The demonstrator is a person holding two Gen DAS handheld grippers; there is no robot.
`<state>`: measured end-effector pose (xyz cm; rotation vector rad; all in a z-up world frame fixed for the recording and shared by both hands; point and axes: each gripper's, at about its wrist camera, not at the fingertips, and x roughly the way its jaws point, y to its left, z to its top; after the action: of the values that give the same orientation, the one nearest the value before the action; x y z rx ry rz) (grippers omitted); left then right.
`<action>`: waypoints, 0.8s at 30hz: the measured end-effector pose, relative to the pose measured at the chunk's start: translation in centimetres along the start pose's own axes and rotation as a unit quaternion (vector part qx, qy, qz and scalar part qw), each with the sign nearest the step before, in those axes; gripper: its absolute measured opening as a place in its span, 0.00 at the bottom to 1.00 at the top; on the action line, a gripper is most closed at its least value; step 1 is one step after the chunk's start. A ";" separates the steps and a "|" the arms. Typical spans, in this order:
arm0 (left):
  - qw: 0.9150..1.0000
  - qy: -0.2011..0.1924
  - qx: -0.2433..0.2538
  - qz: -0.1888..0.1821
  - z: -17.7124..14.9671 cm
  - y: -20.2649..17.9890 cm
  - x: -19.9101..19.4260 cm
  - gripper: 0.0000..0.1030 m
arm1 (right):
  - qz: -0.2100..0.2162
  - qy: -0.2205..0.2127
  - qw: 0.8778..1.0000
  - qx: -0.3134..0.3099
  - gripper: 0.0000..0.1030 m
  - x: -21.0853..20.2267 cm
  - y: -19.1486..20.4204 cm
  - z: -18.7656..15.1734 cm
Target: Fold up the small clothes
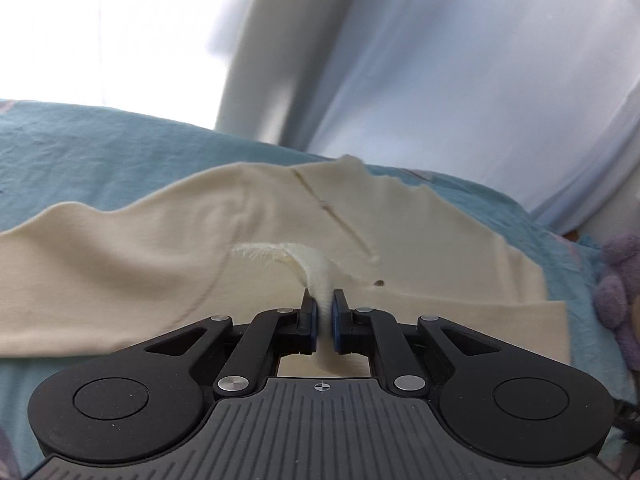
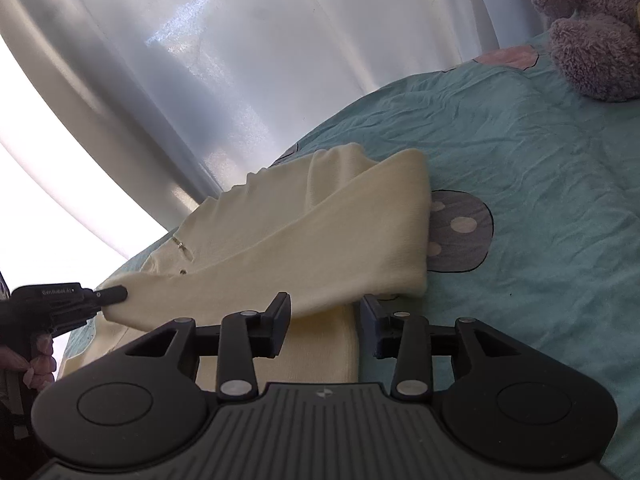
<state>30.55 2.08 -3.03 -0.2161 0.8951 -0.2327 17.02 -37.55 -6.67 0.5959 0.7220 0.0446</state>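
A cream knit garment [image 1: 160,248] with small buttons lies on the teal bedsheet [image 1: 80,152]. My left gripper [image 1: 324,300] is shut on a pinch of its fabric, which rises between the pads. In the right wrist view the garment [image 2: 304,232] has one part lifted and stretched across, held at its left end by the left gripper [image 2: 116,294]. My right gripper [image 2: 326,306] is open and empty, its jaws wide apart just in front of the lifted fold, above a lower layer of the garment.
A purple plush toy [image 2: 592,28] sits on the bed at the far right, also in the left wrist view [image 1: 620,292]. White curtains [image 2: 240,60] hang behind the bed. The sheet carries a grey mushroom print [image 2: 460,236] beside the garment.
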 end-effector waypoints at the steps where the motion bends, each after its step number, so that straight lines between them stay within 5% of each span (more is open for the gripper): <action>1: 1.000 -0.001 -0.003 0.008 -0.2 0.8 0.1 0.09 | 0.001 0.003 1.000 0.003 0.39 0.3 0.0 0.2; 10: 0.996 0.020 -0.079 -0.043 -1.0 3.9 3.3 0.27 | 0.015 0.033 0.997 0.062 0.40 2.7 -0.4 1.1; 12: 0.996 0.020 -0.080 -0.045 -0.9 3.6 3.4 0.09 | 0.015 0.034 0.997 0.069 0.40 3.0 -0.3 1.1; 19: 0.997 -0.060 -0.033 -0.020 1.4 2.5 -0.6 0.09 | 0.014 0.012 0.996 0.092 0.40 2.9 -0.1 1.4; 24: 0.998 -0.062 -0.002 0.022 1.7 3.0 -0.5 0.09 | 0.011 0.000 0.995 0.102 0.39 3.3 0.3 1.5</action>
<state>31.94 5.22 -2.52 -0.2115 0.7772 -0.1743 20.48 -37.25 -7.66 0.7985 0.7250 -0.0092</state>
